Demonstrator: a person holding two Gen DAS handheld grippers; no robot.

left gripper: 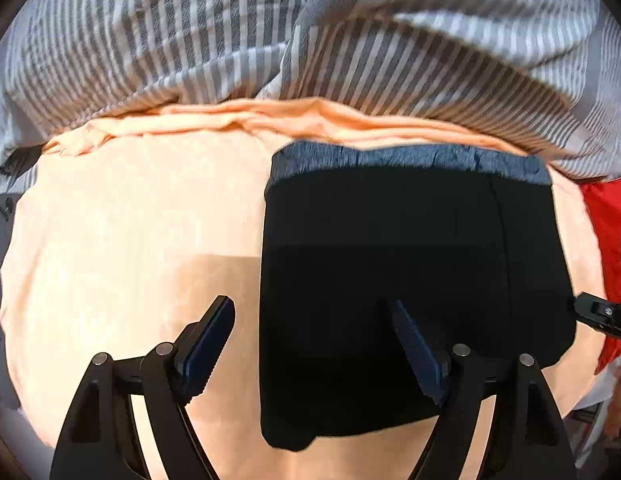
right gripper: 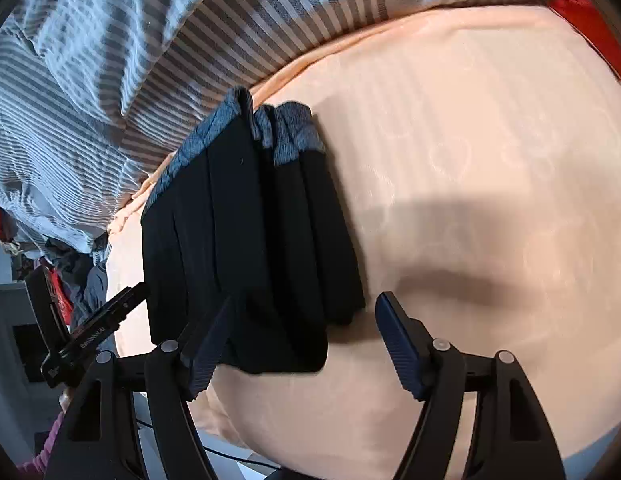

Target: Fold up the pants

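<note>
So the pants (left gripper: pixel 410 280) are already down to a compact black rectangle lying flat on the peach sheet (left gripper: pixel 130 220) of what looks like a bed, with the grey-blue waistband (left gripper: pixel 406 158) at the far edge, right up near the striped duvet (left gripper: pixel 190 40) bunched behind it. In the right wrist view you can see the layers stacked, with a couple of waistband edges showing side by side, so I'd say it's been folded more than once and the job is close to done, maybe one last fold or just a tidy. Left claw (left gripper: pixel 310 344) is spread wide and holding nothing, hovering over the near left edge of the bundle, one finger over the sheet and the other over the black cloth. Right claw (right gripper: pixel 306 344) is also wide open and empty, sitting at the near end of the stack. The tip of the right claw pokes into the left view at the bundle's right side. Fabric looks thin, soft and light, probably a bit slinky, so the layers will likely slide apart if you only nip the top one. My guess is you want to pinch through the whole thickness at the near corners, or at the waistband where it's thicker and grippier. There's something red (left gripper: pixel 606 216) off to the right, can't tell what.
</note>
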